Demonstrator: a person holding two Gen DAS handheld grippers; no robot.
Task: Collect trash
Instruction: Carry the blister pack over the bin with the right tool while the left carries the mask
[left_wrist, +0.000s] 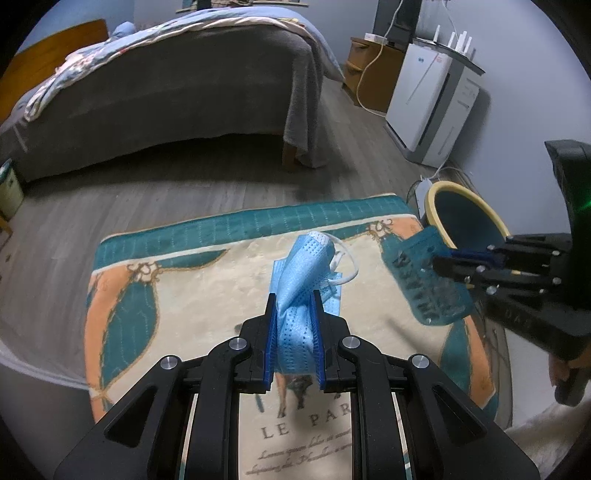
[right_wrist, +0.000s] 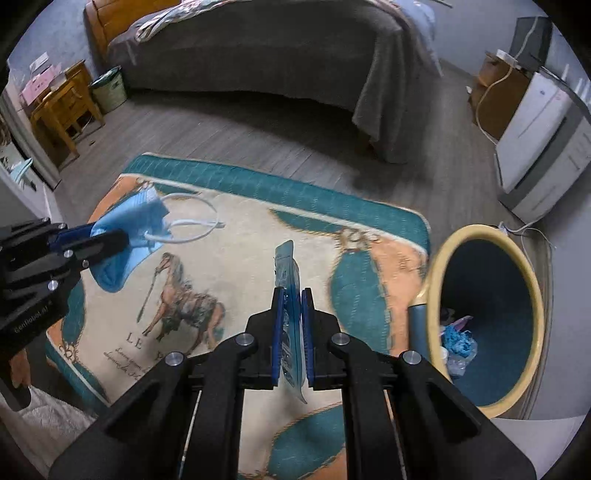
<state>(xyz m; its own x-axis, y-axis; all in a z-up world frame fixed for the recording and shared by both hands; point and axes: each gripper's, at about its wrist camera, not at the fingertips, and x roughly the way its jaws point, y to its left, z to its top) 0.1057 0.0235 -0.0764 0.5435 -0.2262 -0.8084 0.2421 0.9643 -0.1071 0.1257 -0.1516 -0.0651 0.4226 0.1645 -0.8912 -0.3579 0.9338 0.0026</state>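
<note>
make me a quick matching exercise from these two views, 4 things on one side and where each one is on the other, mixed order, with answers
Things:
1. face mask
2. plastic wrapper
3. crumpled trash
4. trash bin

Places:
A. lying inside the bin
B. clamped in the left tongs
C. on the floor at the rug's right edge
D. clamped in the right tongs

Pairs: 1-B, 2-D, 3-A, 4-C
</note>
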